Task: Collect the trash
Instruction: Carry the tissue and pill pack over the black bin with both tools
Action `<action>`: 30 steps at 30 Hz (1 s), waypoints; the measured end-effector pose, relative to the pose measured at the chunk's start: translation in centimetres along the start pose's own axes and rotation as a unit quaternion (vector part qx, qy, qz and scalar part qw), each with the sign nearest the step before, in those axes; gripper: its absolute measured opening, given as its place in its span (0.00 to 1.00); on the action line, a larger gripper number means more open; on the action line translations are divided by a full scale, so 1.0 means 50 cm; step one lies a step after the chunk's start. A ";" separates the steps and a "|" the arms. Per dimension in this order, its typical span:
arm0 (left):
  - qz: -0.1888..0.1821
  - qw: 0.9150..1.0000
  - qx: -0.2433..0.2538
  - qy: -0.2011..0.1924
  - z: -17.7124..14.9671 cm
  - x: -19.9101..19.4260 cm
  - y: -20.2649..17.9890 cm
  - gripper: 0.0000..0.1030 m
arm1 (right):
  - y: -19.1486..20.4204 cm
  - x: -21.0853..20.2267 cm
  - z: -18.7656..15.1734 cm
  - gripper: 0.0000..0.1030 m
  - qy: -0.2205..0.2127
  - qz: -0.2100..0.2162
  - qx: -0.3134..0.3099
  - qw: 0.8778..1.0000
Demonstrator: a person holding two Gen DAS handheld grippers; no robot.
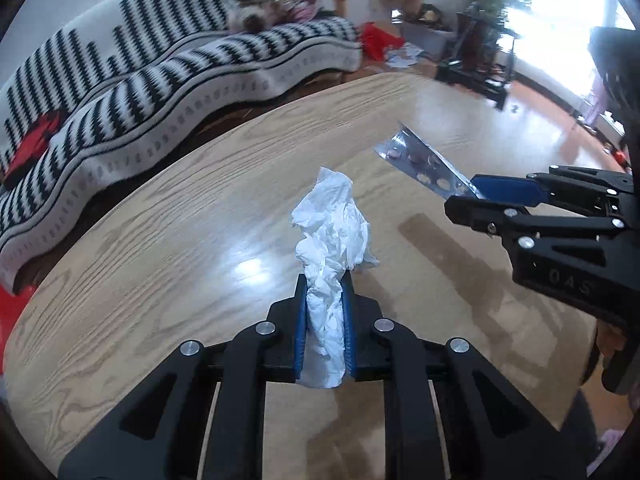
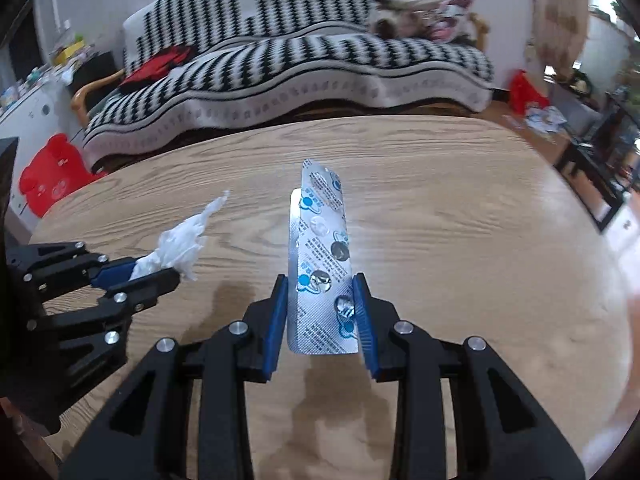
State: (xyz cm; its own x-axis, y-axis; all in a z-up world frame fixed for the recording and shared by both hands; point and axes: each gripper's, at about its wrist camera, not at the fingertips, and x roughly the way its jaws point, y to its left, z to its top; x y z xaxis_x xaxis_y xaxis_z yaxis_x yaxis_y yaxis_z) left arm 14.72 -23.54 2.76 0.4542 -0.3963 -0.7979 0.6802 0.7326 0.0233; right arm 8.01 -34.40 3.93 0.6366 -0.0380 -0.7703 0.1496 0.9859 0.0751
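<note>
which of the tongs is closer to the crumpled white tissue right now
Left. The left tongs are shut on the crumpled white tissue, lifted above the wooden table. The right tongs are off to its side, gripping the silver blister pack.

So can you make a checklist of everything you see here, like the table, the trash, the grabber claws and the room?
Surface: wooden table, glossy, nothing lying on it in view.
Job's things: crumpled white tissue and a used silver pill blister pack, both lifted off the table.
Clutter: nothing seen on the table.
Grippers: left gripper shut on the tissue; right gripper shut on the blister pack's edges.
Cables: nothing seen.
Surroundings: sofa under a black-and-white zigzag blanket, red bag and scattered papers on the floor, a plant by a bright window.
</note>
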 end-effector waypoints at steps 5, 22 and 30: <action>-0.039 0.999 0.033 -0.010 0.013 -0.035 -0.114 0.14 | -0.097 -0.115 -0.055 0.32 -0.017 -0.040 0.031 0.999; -0.222 0.968 0.114 0.028 -0.081 -0.033 -0.699 0.14 | -0.512 -0.369 -0.516 0.32 0.057 -0.118 0.108 0.986; -0.253 0.952 0.098 0.144 -0.234 0.128 -0.849 0.14 | -0.593 -0.298 -0.772 0.32 0.112 -0.105 0.217 0.964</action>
State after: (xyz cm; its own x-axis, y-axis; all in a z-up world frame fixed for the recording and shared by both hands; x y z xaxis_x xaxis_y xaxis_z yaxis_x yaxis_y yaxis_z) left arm -17.97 -50.70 -10.35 -0.1179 -0.4827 -0.8678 0.8765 0.3601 -0.3194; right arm -35.12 -56.77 -11.29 0.3861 -0.1460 -0.9108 0.5912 0.7971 0.1229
